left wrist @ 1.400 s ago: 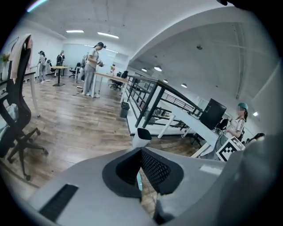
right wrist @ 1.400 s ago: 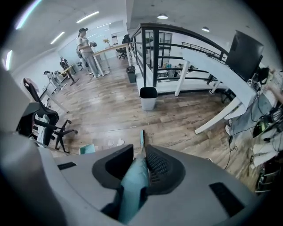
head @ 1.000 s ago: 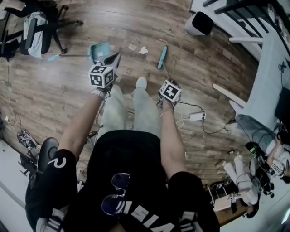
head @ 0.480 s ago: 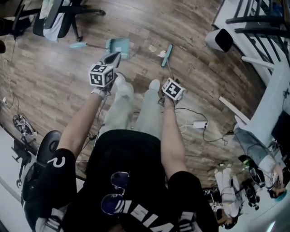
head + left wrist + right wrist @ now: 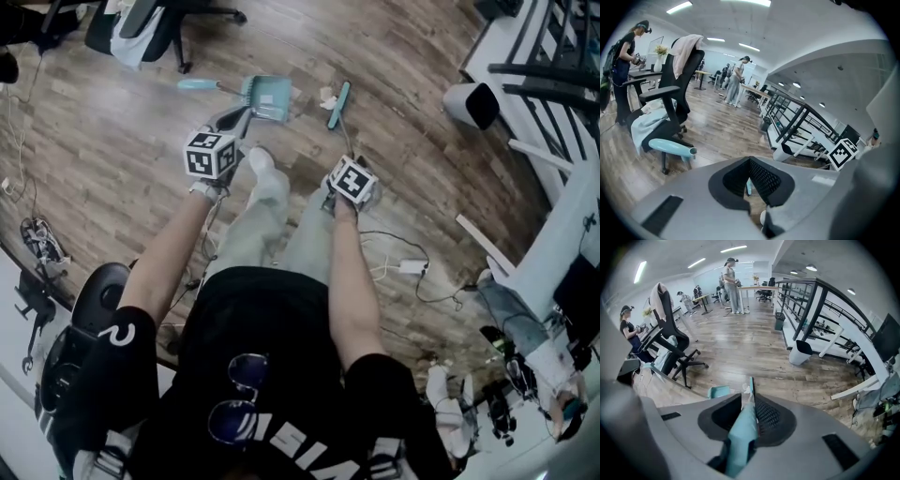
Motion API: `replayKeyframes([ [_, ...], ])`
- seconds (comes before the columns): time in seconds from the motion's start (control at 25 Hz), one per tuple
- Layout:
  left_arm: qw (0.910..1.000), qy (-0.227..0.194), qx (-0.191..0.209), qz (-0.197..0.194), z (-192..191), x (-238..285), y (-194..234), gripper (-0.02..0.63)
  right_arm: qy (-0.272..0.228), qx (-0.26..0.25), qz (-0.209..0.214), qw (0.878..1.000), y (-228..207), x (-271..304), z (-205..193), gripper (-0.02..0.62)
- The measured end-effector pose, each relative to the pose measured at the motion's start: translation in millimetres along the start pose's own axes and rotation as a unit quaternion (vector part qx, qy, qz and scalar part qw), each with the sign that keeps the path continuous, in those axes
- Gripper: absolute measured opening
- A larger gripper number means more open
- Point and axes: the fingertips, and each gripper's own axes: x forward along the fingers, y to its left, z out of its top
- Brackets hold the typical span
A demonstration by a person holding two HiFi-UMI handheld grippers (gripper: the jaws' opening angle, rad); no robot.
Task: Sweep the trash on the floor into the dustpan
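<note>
A teal dustpan [image 5: 269,95] stands on the wood floor ahead of my feet, its long handle ending in a teal grip [image 5: 197,84]. That grip [image 5: 670,147] hangs left of my left gripper [image 5: 749,182], outside the jaws. The left gripper [image 5: 232,120] is open by a narrow gap with nothing in it. My right gripper [image 5: 339,167] is shut on the teal broom handle [image 5: 742,439]. The broom head [image 5: 337,104] rests on the floor right of the pan. White scraps of trash [image 5: 325,95] lie between broom head and dustpan.
An office chair [image 5: 150,23] with cloth on it stands at the far left. A white bin [image 5: 472,103] and black railing are at the right. A white power adapter [image 5: 412,266] and cables lie on the floor at my right. People stand at desks far off.
I have stepped forward: dustpan, trash and broom head now sit closer to both grippers. The right gripper has risen with the broom. The left gripper stays empty.
</note>
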Motion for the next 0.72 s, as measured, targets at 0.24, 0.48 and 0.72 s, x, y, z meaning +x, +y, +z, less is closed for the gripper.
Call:
replayKeyframes([
  [0.24, 0.9998, -0.004, -0.015, 0.012, -4.0, -19.4, 33.9, -0.002, 0.012, -0.051, 0.037, 0.998, 67.0, 1.6, -7.9, 0.083],
  [0.48, 0.9992, -0.015, -0.028, 0.023, -3.3, -34.2, 50.6, -0.002, -0.001, -0.111, 0.083, 0.990, 111.8, -5.6, -5.8, 0.083],
  [0.72, 0.9985, -0.026, -0.037, 0.032, -6.7, -46.6, 57.3, -0.002, -0.006, -0.125, 0.081, 0.989, 113.1, -12.2, -9.1, 0.083],
])
